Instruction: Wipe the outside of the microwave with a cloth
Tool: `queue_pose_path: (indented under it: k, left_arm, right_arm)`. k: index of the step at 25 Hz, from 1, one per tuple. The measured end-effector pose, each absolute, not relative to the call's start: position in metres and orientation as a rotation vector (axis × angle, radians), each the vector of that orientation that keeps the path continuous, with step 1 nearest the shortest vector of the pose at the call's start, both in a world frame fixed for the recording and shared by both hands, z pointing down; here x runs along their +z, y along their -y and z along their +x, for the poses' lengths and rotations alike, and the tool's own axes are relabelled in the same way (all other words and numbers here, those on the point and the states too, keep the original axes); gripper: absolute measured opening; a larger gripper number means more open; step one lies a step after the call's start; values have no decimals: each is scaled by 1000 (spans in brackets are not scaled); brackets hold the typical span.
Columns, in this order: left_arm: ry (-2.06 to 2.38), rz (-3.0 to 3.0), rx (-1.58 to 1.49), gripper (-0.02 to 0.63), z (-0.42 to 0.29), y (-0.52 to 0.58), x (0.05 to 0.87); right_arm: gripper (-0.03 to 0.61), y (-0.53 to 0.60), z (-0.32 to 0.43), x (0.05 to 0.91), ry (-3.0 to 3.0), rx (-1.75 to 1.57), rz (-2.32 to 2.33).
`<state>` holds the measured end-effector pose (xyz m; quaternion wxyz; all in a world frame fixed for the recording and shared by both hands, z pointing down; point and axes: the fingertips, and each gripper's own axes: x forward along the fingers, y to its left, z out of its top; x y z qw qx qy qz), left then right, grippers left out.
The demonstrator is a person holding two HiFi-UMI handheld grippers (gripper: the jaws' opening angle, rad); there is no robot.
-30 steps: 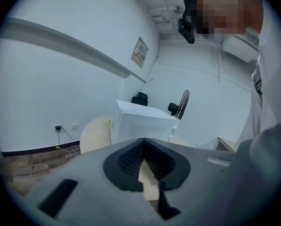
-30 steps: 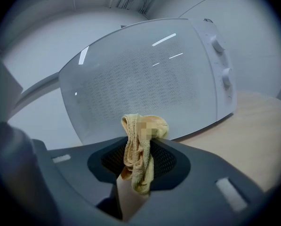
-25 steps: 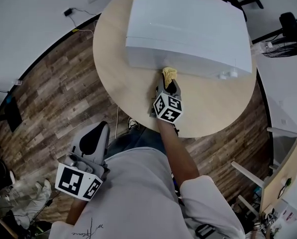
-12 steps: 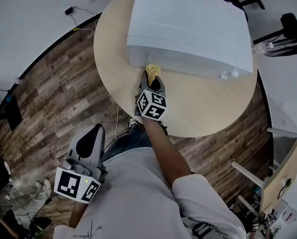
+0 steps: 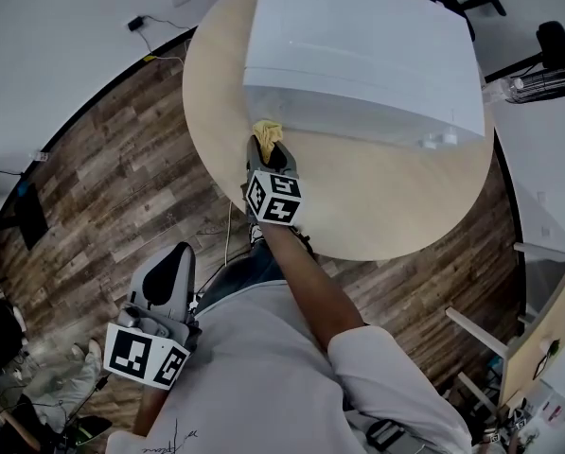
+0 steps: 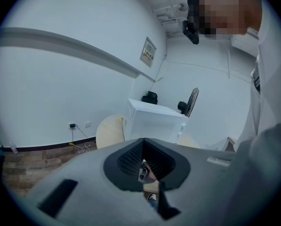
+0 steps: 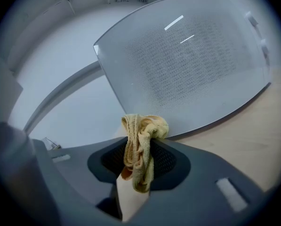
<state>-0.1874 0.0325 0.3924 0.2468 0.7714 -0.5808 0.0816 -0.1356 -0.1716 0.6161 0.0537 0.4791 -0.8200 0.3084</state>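
Observation:
A white microwave (image 5: 362, 50) stands on a round wooden table (image 5: 405, 206); its perforated door (image 7: 196, 60) fills the right gripper view. My right gripper (image 5: 267, 148) is shut on a yellow cloth (image 5: 267, 132), pressed at the lower left corner of the microwave's front. The bunched cloth (image 7: 140, 147) sticks out between the jaws. My left gripper (image 5: 171, 270) hangs low by my side, off the table, its jaws together with nothing in them. From there the microwave (image 6: 156, 121) shows far off.
Wood-plank floor (image 5: 102, 187) surrounds the table. A fan (image 5: 552, 55) stands at the right behind the table. A cable and plug (image 5: 140, 26) lie by the white wall. Furniture with pale legs (image 5: 538, 291) sits at lower right.
My right gripper has slid left with the cloth along the bottom of the microwave's front, from near its middle to its left corner. The left gripper stayed low.

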Motion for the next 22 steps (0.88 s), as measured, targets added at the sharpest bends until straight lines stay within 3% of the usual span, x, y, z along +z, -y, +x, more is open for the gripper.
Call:
queue_pose_path:
  k: [9,22]
  left_arm:
    - [1562,2142,199,-6,-183,-27,388]
    - [1513,2217,160,-8,-165,-7,381]
  right_arm:
    - [133,149,-144,596,2593,914,1287]
    - [133,138,-82,537,2653,784,1249]
